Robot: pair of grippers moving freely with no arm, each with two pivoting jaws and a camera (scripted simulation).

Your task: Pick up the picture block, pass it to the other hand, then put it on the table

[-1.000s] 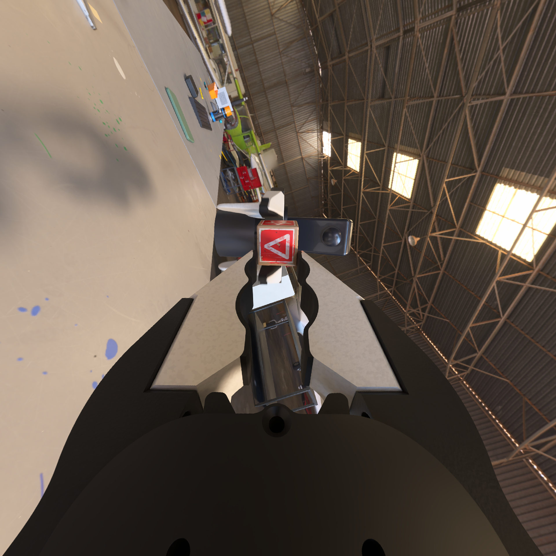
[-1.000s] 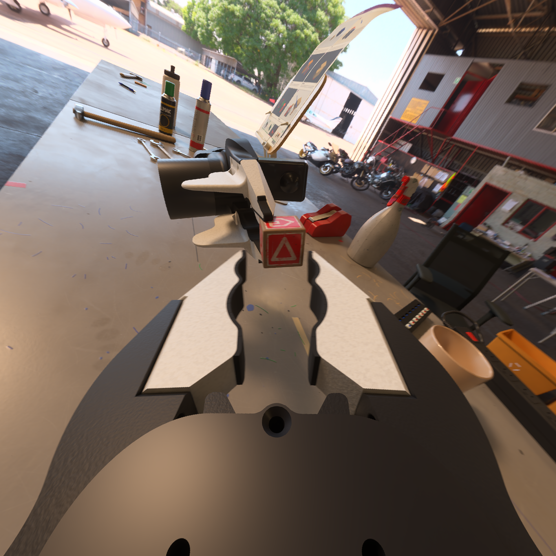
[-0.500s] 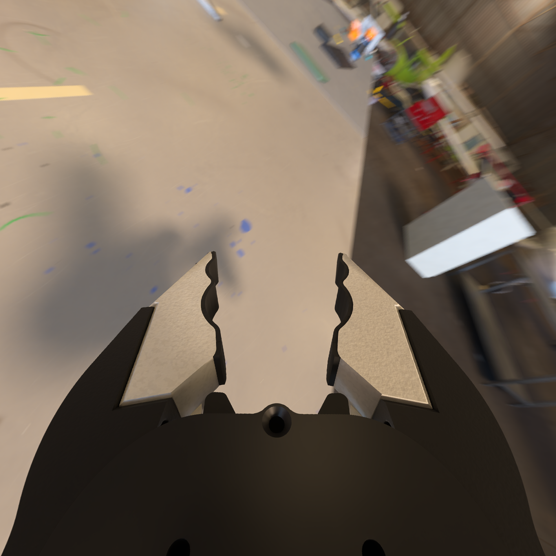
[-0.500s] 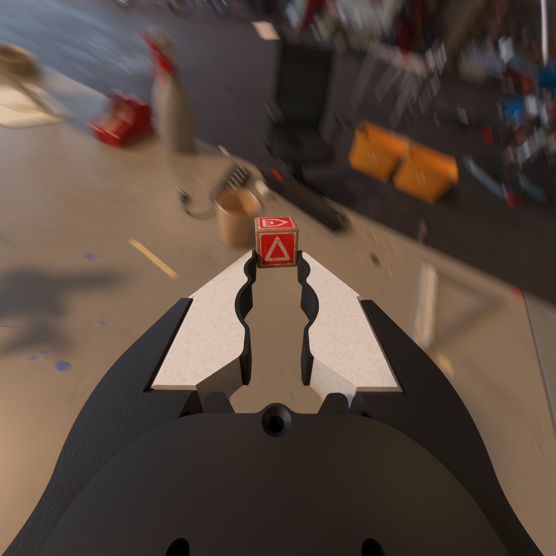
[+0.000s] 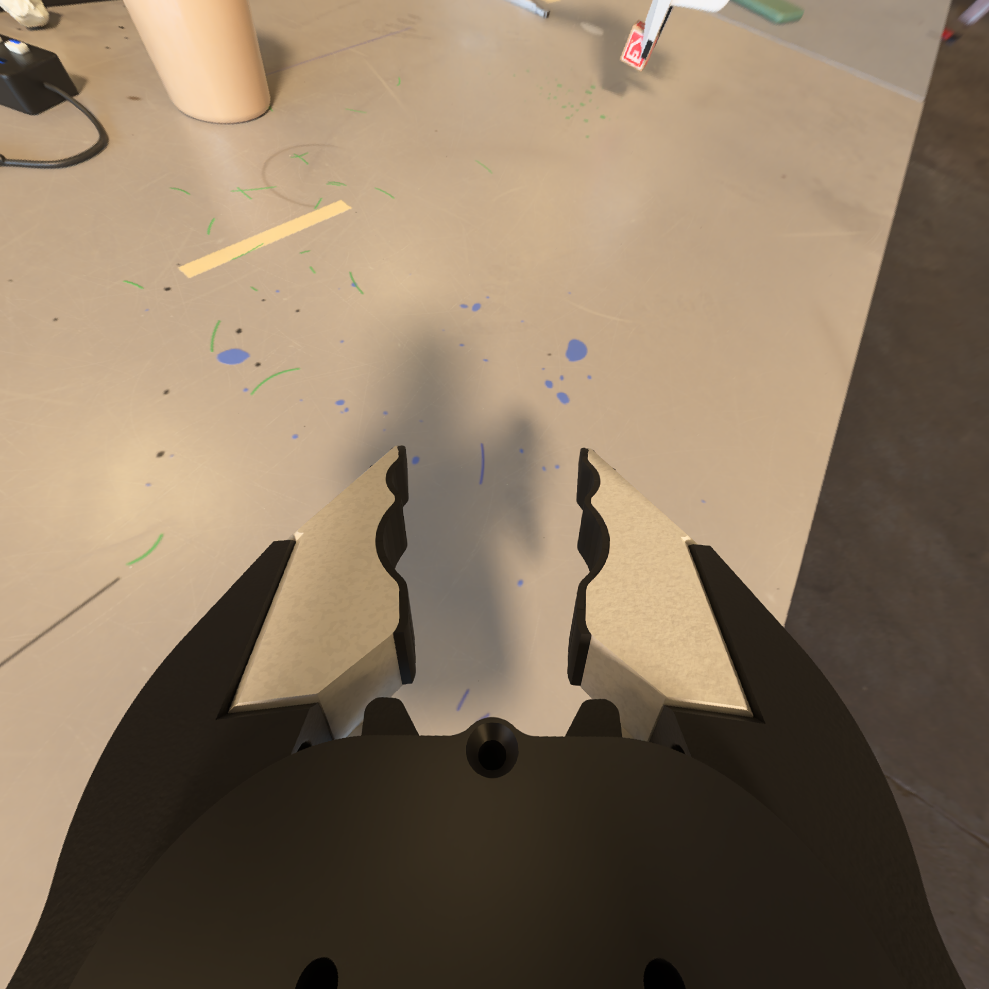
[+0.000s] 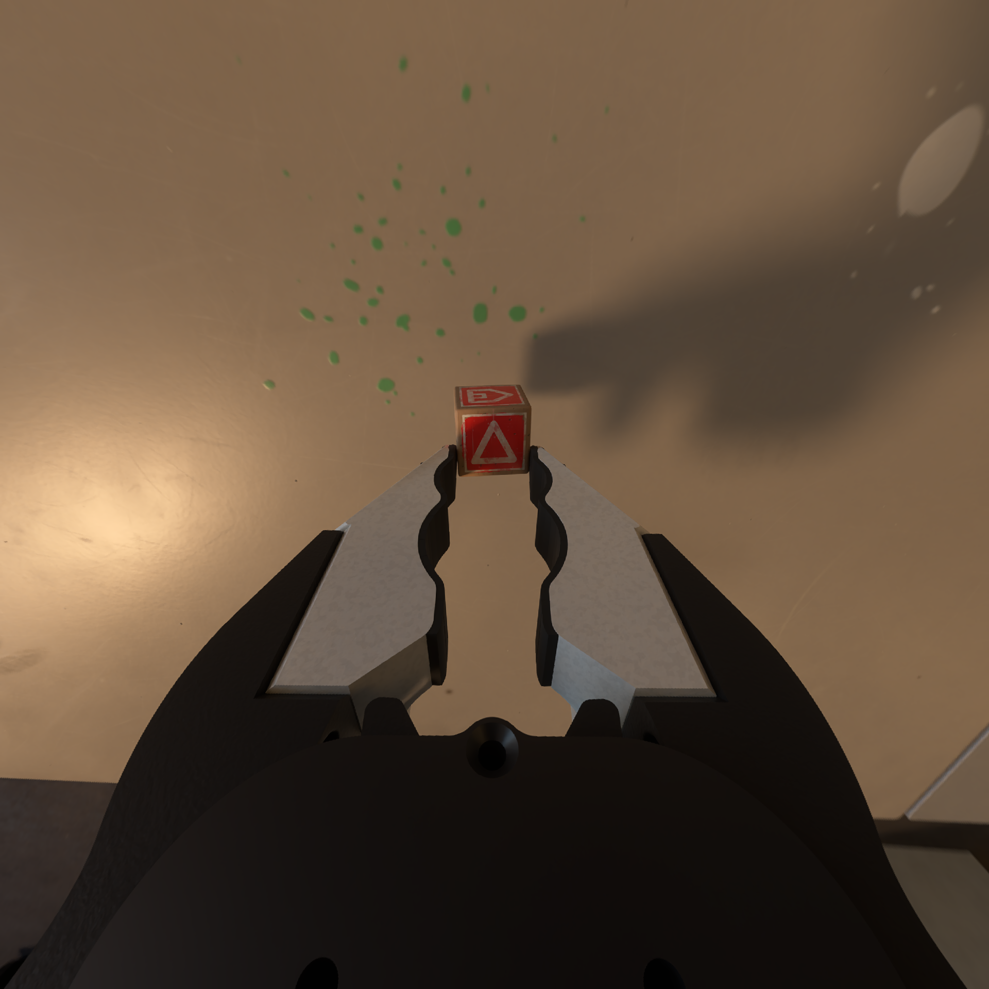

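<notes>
**Block pinched in the right tool, left tool spread and bare**

Left wrist view: your left tool (image 5: 491, 455) points down at the tan table (image 5: 695, 267), its two fingers set wide apart with only the table's surface showing between them. Blue and green paint specks dot the table around the fingertips, and a pale yellow strip of tape (image 5: 265, 238) lies ahead and to the left. A beige cup (image 5: 206, 59) stands at the upper left, with a black box and its cable (image 5: 32, 80) beside it at the frame's edge. Far ahead, near the top right, you see the picture block (image 5: 634, 51), small and red, caught at the tips of the right tool (image 5: 650, 40), of which only the white fingers show. The block is well apart from your left tool.

Right wrist view: your right tool (image 6: 492, 452) is narrowed onto the picture block (image 6: 492, 436), one fingertip pressed on each side face. The block sits at the very tips, not deep between the fingers. Its red face with a white triangle looks back at you, and a second red face is on top. Beyond it lies the table (image 6: 160, 267), spattered with green specks (image 6: 406, 267), with the tool's shadow (image 6: 722, 348) cast to the right. You cannot tell whether the block touches the table.
</notes>
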